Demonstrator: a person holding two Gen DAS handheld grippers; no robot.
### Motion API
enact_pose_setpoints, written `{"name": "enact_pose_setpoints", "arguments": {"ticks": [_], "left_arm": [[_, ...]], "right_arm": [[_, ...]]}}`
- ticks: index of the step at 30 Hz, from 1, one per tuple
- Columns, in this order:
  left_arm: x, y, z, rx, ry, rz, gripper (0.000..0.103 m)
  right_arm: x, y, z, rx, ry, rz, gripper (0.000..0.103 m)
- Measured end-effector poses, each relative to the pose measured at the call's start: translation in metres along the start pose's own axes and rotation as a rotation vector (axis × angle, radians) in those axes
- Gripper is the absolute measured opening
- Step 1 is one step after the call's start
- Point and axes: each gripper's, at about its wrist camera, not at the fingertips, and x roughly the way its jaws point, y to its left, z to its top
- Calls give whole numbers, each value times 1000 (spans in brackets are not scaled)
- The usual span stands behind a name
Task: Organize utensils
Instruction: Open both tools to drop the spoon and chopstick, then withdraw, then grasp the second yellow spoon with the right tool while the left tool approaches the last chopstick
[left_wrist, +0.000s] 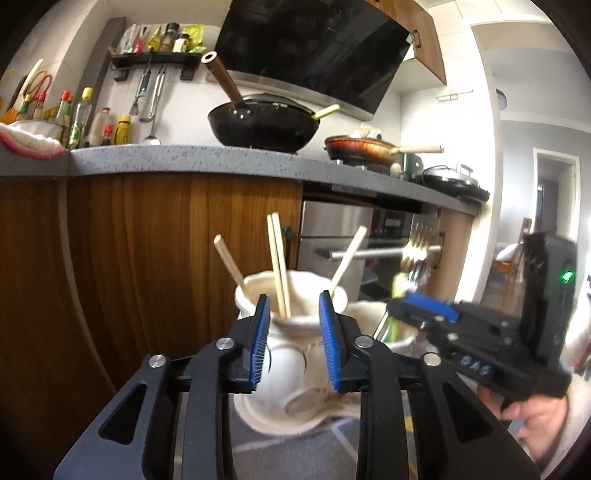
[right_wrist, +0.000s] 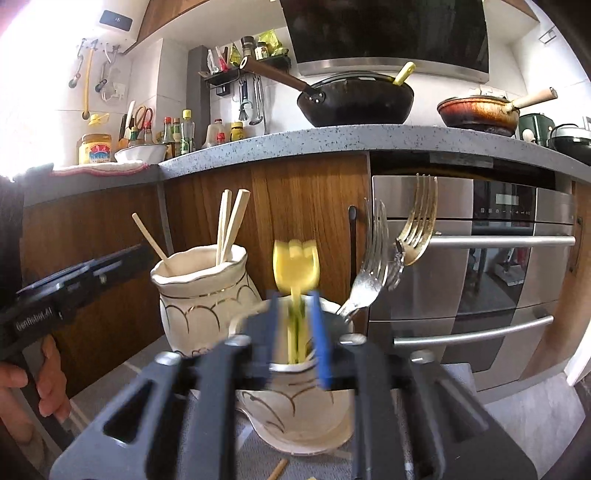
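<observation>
Two cream ceramic jars stand side by side on a low grey surface. The left jar (left_wrist: 291, 332) (right_wrist: 201, 295) holds several wooden chopsticks (left_wrist: 279, 262) (right_wrist: 229, 225). The right jar (right_wrist: 295, 384) (left_wrist: 384, 321) holds metal forks (right_wrist: 391, 243) and a yellow plastic fork (right_wrist: 295, 266). My left gripper (left_wrist: 291, 317) is open and empty, its pads either side of the chopstick jar's neck. My right gripper (right_wrist: 295, 325) is blurred, its blue pads apart around the yellow fork's handle above the right jar's mouth, without touching it. It also shows in the left wrist view (left_wrist: 428, 314).
A loose chopstick end (right_wrist: 277, 470) lies on the grey surface in front of the jars. Behind stand wooden cabinet doors (right_wrist: 295, 206) and a steel oven (right_wrist: 480, 258). The countertop above carries a black wok (right_wrist: 354, 99), a brown pan (right_wrist: 476, 110) and sauce bottles (right_wrist: 177, 136).
</observation>
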Motion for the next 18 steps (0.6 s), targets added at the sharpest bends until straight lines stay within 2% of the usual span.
{"name": "enact_pose_setpoints", "arguments": {"ticks": [1,2,3,5,7,8,10,13,18], "left_arm": [[-1,0,-2,-3,4,-2,39],[-2,0,-4,-4,8,-2,43],[-3,0,-6,-4,11,2,52],[-6,-2,-11,3,18,14,62],[-9,-6,-15,12,23,31,78],[-11,-8,-17,15,23,40,81],[-16,-10,-21,12,17,44,92],[-21,-12,-25,5,17,59,96],[-28,-14,-36,5,56,78,97]], "right_arm": [[-4,0,0,1,-7,-2,45],[-10,0,1,0,-14,-10,45],[-15,0,1,2,-18,-22,47],[-25,-2,1,11,-26,-30,59],[-36,-3,-1,21,-24,-42,72],[-39,-4,-2,24,-20,-47,76],[-47,-6,-5,37,-11,-57,89],[-56,-7,-12,51,14,-80,97],[-59,-8,-27,68,108,-125,97]]}}
